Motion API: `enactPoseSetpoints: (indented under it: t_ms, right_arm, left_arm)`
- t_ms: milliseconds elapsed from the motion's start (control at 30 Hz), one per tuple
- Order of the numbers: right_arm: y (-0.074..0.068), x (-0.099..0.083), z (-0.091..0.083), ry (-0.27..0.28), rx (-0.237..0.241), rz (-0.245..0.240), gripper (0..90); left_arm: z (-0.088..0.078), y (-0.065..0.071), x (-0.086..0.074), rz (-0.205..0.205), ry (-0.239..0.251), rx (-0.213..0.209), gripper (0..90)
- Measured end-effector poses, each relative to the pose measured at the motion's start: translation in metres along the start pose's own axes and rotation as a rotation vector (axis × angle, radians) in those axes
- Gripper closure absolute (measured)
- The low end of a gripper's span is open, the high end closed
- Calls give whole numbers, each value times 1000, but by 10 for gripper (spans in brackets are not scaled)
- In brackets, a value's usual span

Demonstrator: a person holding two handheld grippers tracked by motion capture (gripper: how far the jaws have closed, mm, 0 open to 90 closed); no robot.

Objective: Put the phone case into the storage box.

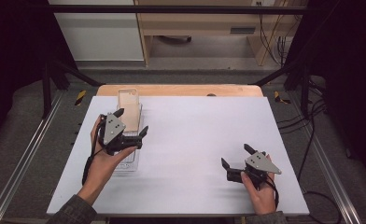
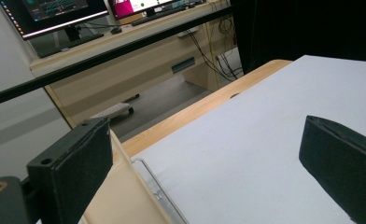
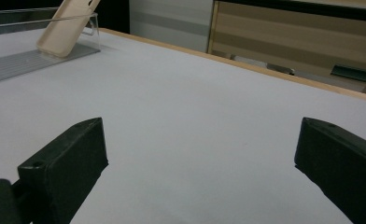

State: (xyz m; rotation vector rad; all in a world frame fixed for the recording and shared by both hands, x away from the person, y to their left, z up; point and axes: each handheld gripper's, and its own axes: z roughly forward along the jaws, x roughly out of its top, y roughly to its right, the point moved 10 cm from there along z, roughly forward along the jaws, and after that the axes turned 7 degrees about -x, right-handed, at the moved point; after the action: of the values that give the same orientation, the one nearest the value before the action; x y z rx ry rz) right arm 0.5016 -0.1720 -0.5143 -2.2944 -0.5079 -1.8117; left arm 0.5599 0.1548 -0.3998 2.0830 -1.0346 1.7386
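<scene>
A beige phone case (image 1: 129,109) leans tilted in a clear plastic tray (image 1: 128,164) at the table's left side. My left gripper (image 1: 133,122) hovers over the tray just in front of the case, its jaws wide apart with nothing between them. In the left gripper view the gripper (image 2: 209,163) looks past the case (image 2: 120,198) and the tray's rim (image 2: 154,185). My right gripper (image 1: 235,155) rests low at the front right, open and empty. In the right gripper view the gripper (image 3: 200,163) faces bare table, with the case (image 3: 64,28) and tray (image 3: 31,58) far off.
A white sheet (image 1: 195,140) covers the table, with a wooden edge (image 1: 181,90) at the far side. A black bar (image 2: 106,56) crosses beyond it, before a desk with monitors (image 2: 55,14). Metal rails (image 1: 22,158) flank the table.
</scene>
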Motion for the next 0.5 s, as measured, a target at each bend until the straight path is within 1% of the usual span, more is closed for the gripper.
enactPoseSetpoints:
  t_ms: [67,133,267,333,367,433,467,500]
  right_arm:
    - [0,0,0,0,0,-2,24]
    - [0,0,0,0,0,-4,24]
    - [0,0,0,-1,0,-3,24]
    - [0,0,0,-1,0,-3,24]
    - [0,0,0,-1,0,-4,24]
    - [0,0,0,0,0,-5,24]
    - [0,0,0,-1,0,-6,24]
    - [0,0,1,-1,0,-6,24]
  left_arm:
    - [-2,1,-2,-4,2,0,26]
    - [-5,2,-3,2,7,4,26]
    - [-11,3,-6,27,5,13,26]
    - [-14,2,-7,49,0,24,26]
    - [-16,3,-7,48,5,27,26]
    - [-20,2,-7,62,6,36,27]
    - [-20,2,-7,61,8,35,27]
    - [-22,3,-8,69,7,35,26]
